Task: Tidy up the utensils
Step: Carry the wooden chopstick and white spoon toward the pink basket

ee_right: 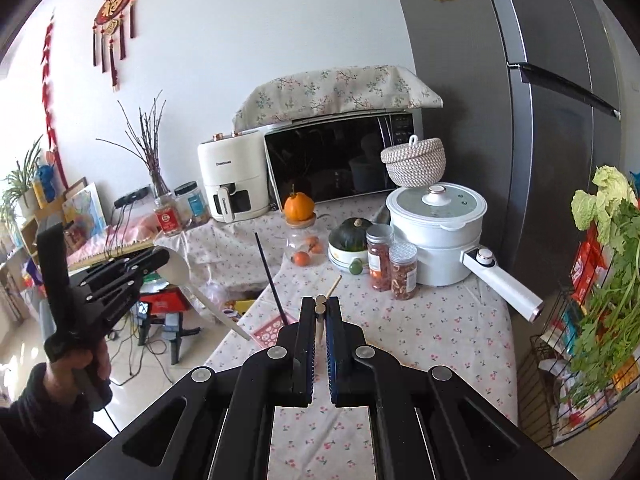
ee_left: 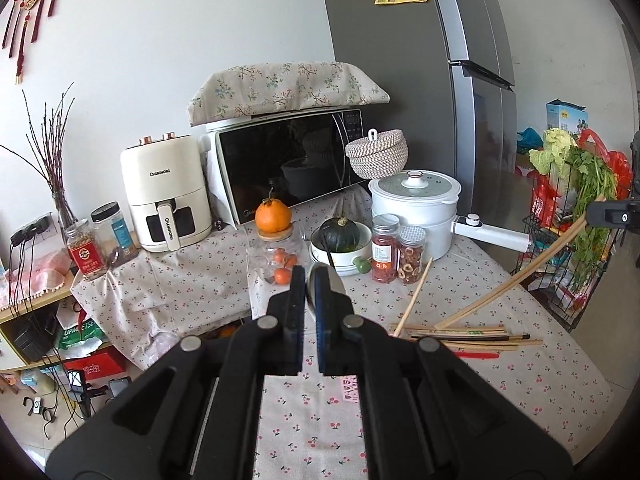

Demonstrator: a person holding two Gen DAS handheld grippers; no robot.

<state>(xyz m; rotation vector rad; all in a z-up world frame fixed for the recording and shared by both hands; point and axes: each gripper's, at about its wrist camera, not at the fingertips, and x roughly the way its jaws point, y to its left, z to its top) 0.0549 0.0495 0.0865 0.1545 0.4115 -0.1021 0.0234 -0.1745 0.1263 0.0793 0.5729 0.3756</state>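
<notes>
Left view: left gripper (ee_left: 307, 280) up close, jaws pinched on a metal spoon (ee_left: 334, 280), its bowl showing just past the right pad, its handle hidden behind the jaws. Below, bare flowered tabletop (ee_left: 520, 392), with loose chopsticks (ee_left: 472, 336) piled well right of the jaws and two more raised from the right, held at their far end by the right gripper (ee_left: 612, 212), cut off at the frame edge. Jars (ee_left: 396, 254), a squash bowl (ee_left: 340, 240) and a white pot (ee_left: 416, 208) crowding the far side.

Right view: right gripper (ee_right: 320, 304) nearest, jaws clamped on pale chopsticks (ee_right: 320, 308) seen end-on, with a dark chopstick (ee_right: 270, 276) slanting up from behind the left jaw. Open cloth ahead up to the jars (ee_right: 390, 264); tabletop's left edge dropping to cluttered floor. At far left, beyond that edge, left gripper (ee_right: 160, 258) in a hand (ee_right: 80, 368), spoon (ee_right: 196, 284) angled down from it; jaw gap there hard to make out.
</notes>
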